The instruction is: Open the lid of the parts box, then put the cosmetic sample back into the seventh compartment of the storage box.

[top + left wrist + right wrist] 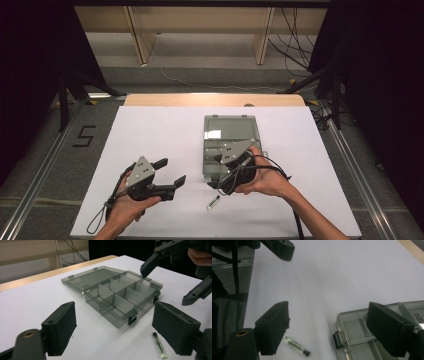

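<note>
Small vial (213, 203) lies on its side on the white table (150, 130), lower middle of the high view, just below the open box (227, 145) and between our two grippers. Nothing touches it.

Right gripper (223, 175): spread wide, empty. We see it at centre right of the high view, over the near left corner of the box. In the right gripper view its jaws straddle bare table, with the vial (297, 346) at lower centre, close beside the left jaw, black cap toward lower right; the box's corner (354, 335) and a black latch sit at lower right.

Left gripper (172, 172): also spread wide, nothing in it, lower left of the high view, pointing right. In the left gripper view the vial (159, 346) lies at lower right, just beside the right jaw, and the box (120, 296) fills mid-frame: lid laid flat behind, divided compartments that look empty. The other gripper hangs at upper right, above the box's far corner.

Our reading: the step in hand is the approach to pick the vial up, probably for placing in a compartment. Grasp not yet begun. Next move calls for lowering one gripper so its jaws bracket the thin tube across its width, then closing gently; it looks smooth and apt to roll or slip.
</note>
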Motion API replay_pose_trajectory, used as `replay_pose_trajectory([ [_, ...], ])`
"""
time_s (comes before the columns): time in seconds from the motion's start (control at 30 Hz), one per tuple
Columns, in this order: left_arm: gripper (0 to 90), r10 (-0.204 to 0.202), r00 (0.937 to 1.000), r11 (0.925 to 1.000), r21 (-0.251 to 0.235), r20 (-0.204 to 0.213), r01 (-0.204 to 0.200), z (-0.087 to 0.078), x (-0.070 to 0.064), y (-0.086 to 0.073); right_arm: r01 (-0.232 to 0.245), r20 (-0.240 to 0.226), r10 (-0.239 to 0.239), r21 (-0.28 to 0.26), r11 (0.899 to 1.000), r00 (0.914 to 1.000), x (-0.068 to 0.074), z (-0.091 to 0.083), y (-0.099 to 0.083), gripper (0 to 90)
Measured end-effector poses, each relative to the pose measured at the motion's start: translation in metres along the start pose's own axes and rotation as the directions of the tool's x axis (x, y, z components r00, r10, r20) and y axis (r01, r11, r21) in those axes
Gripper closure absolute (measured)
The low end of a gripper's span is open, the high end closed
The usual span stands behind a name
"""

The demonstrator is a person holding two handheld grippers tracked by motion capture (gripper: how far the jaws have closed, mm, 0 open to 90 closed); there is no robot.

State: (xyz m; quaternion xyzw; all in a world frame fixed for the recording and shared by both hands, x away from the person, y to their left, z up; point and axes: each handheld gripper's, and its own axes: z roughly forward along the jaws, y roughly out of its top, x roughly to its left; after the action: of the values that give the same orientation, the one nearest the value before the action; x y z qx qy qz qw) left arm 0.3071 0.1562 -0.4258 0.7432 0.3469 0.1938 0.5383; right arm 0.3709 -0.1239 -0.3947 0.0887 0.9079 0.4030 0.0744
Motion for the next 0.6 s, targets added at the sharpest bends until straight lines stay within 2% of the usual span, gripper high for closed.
replay_pose_trajectory([
  [0.07, 18.2, 0.018, 0.9997, 0.9998, 0.0, 0.016, -0.018, 0.001, -0.002, 0.0, 0.004, -0.014, -0.004, 0.004, 1.0, 0.9999, 0.002, 0.002, 0.0, 20.0],
  [0.3, 17.0, 0.009, 1.0, 1.0, 0.003, 0.003, -0.009, 0.001, 0.0, 0.0, 0.03, -0.047, -0.029, 0.038, 0.999, 0.9985, 0.007, 0.011, -0.002, 22.3],
  [0.33, 16.9, 0.007, 1.0, 1.0, -0.003, 0.006, -0.007, 0.001, 0.0, 0.001, 0.04, -0.063, -0.036, 0.053, 0.998, 0.9973, 0.008, 0.014, -0.003, 22.5],
  [0.6, 16.5, 0.011, 0.9999, 0.9999, -0.007, -0.004, -0.011, 0.0, -0.001, 0.002, 0.075, -0.103, -0.064, 0.105, 0.992, 0.9926, 0.014, 0.024, -0.007, 24.3],
])
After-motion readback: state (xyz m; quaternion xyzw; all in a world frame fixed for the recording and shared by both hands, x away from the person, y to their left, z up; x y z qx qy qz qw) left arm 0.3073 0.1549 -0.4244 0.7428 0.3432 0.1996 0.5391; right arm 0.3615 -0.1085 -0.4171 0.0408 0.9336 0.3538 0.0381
